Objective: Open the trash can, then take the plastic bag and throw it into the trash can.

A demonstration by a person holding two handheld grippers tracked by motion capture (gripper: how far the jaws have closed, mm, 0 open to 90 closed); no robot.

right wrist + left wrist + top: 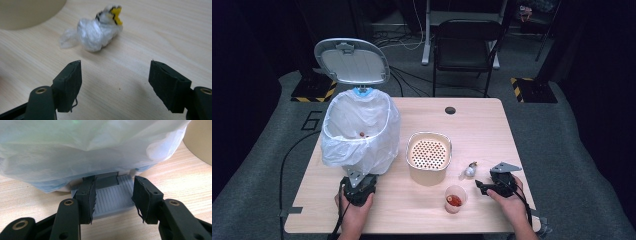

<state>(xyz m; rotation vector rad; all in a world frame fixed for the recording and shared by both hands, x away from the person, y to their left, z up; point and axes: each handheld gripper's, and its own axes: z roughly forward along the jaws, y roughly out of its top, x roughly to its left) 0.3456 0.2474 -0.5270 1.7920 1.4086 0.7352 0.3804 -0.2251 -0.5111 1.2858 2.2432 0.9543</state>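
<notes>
A pedal bin (359, 130) lined with a white bag (95, 147) stands at the table's left, its grey lid (352, 61) raised. My left gripper (359, 187) (115, 185) is at the bin's foot, shut on the grey ribbed pedal (110, 200), one pad on each side. A crumpled white wrapper (470, 170) (96, 31) with a yellow scrap lies right of centre. My right gripper (482, 187) (115, 75) sits just short of it, open, with bare wood between its jaws.
A beige container (429, 155) (27, 12) with a perforated insert stands mid-table. A clear plastic cup (455, 199) with something red inside is near the front edge, left of my right gripper. A black chair (467, 45) stands beyond the table (482, 125).
</notes>
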